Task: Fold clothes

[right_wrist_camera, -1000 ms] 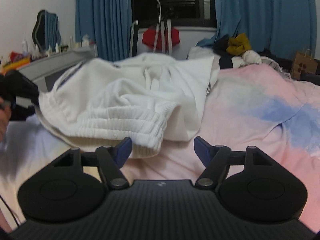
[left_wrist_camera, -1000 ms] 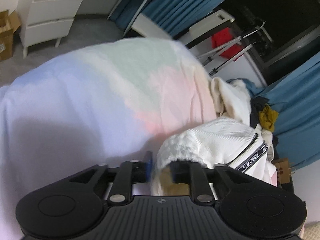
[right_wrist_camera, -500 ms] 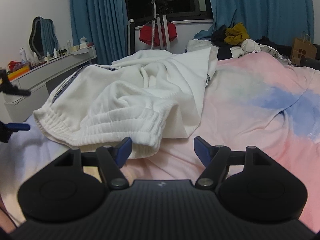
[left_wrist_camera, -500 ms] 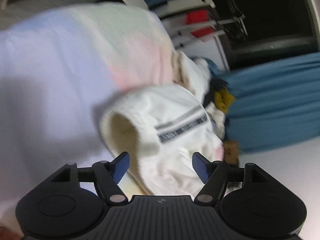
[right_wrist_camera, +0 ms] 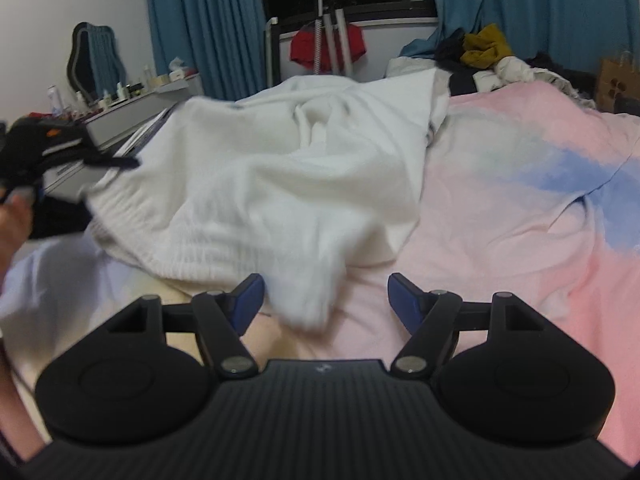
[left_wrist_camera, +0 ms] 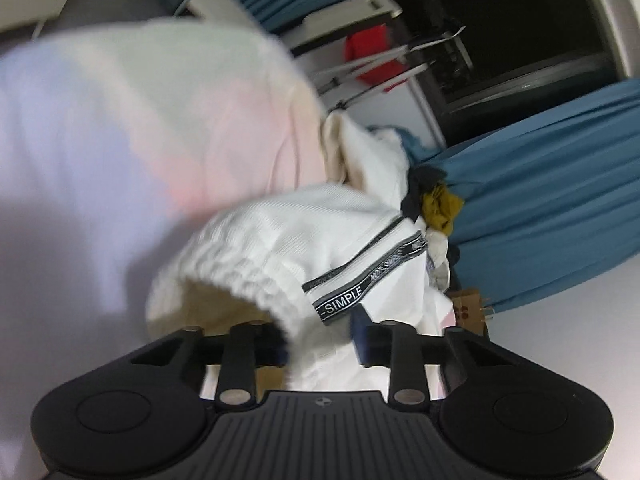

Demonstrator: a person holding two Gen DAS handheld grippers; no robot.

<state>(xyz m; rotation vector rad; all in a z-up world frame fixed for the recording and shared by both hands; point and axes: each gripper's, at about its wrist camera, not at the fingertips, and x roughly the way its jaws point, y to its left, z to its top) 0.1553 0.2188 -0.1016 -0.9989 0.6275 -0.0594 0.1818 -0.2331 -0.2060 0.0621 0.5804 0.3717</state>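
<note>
White sweatpants [right_wrist_camera: 280, 184] with a black lettered side stripe [left_wrist_camera: 372, 276] lie crumpled on the pink and blue bedspread [right_wrist_camera: 520, 216]. My left gripper [left_wrist_camera: 320, 344] has its jaws closing around the elastic waistband [left_wrist_camera: 248, 268], with white cloth between the blue pads. It also shows at the left of the right wrist view [right_wrist_camera: 44, 152], at the waistband's corner. My right gripper [right_wrist_camera: 326, 300] is open, and a fold of the waistband hangs between its pads without being pinched.
A heap of other clothes [right_wrist_camera: 480, 56] lies at the bed's far end by blue curtains [right_wrist_camera: 540, 0]. A drying rack with a red garment [right_wrist_camera: 326, 42] stands at the window. A dresser with bottles [right_wrist_camera: 132, 92] is on the left. A paper bag [right_wrist_camera: 616, 76] stands at the right.
My left gripper let go of the waistband, opened wide, and has now come back onto it with jaws narrowing. The waistband's front fold has slid down between my right gripper's open pads.
</note>
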